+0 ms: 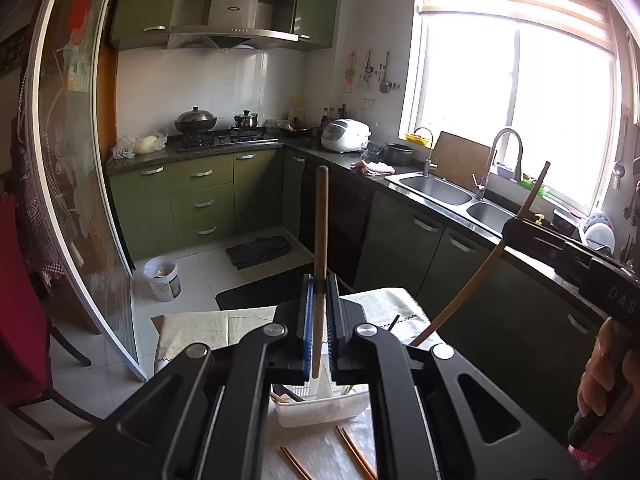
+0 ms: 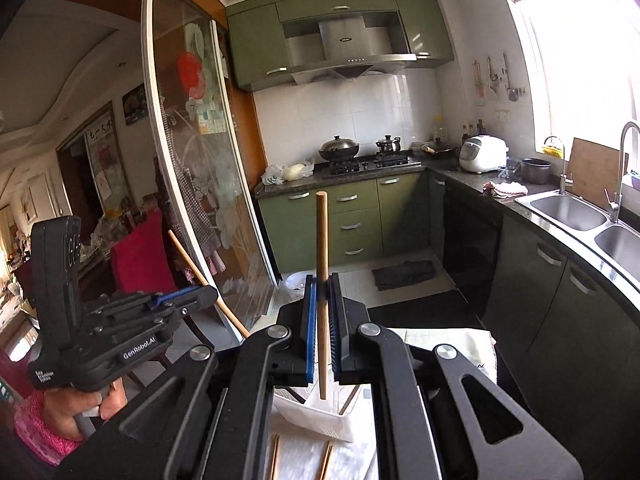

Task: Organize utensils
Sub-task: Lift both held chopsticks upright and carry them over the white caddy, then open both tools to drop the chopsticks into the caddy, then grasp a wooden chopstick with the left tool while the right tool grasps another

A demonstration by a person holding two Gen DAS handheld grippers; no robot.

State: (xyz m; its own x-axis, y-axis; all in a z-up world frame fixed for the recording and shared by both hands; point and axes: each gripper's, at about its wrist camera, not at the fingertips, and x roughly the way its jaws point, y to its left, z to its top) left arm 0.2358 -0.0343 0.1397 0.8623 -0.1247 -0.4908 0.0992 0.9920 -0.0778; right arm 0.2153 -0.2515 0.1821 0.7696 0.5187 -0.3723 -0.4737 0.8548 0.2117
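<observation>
With my left gripper (image 1: 319, 300) and right gripper (image 2: 322, 300) each clamped on a wooden chopstick (image 1: 320, 264) pointing toward twelve o'clock above the white basket (image 1: 320, 410), loose chopsticks (image 1: 354, 454) at six remain unsorted.

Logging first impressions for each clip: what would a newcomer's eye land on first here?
Dead centre in each wrist view, a wooden chopstick stands upright, clamped between shut blue-padded jaws: one in the left gripper, one in the right gripper. Below them a white utensil basket sits on the table, with loose chopsticks lying in front of it. Behind spreads a green-cabinet kitchen, its window glaring at right.
</observation>
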